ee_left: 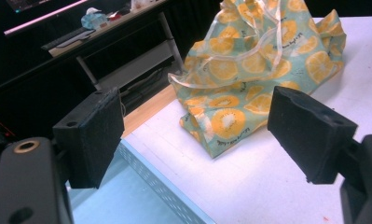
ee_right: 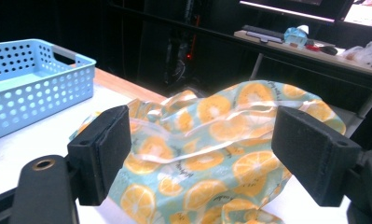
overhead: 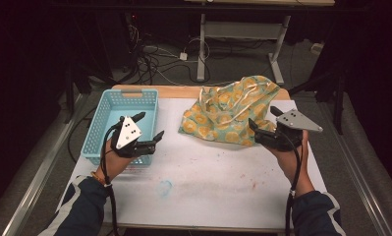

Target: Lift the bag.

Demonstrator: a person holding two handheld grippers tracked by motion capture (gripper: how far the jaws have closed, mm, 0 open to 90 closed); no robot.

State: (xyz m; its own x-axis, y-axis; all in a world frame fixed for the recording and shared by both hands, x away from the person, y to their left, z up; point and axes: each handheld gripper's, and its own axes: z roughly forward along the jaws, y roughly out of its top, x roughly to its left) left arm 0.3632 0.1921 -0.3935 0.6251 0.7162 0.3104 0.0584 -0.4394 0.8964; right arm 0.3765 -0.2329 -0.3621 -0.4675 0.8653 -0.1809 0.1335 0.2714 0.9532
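since the orange-print bag (overhead: 231,114) is soft, crumpled cloth, expect it to sag and shift the moment you lift any part of it; it looks light and not fragile, though you cannot tell what, if anything, is inside. it lies on the far right part of the white table (overhead: 208,177), its far edge at the wooden rim, well apart from the blue basket (overhead: 122,120) on the left. your right gripper (overhead: 262,124) hovers just beside the bag's near right edge, jaws spread wide and holding nothing. your left gripper (overhead: 149,129) hangs over the basket's right wall, jaws also wide and empty, aimed toward the bag. the pale drawstring (ee_left: 230,60) loops loose across the top folds and may slip through a pinch, so a thick fold of cloth near the bag's mouth is likely the surer hold. one pinch will probably let the rest droop, so take two spread points if you want it kept level.
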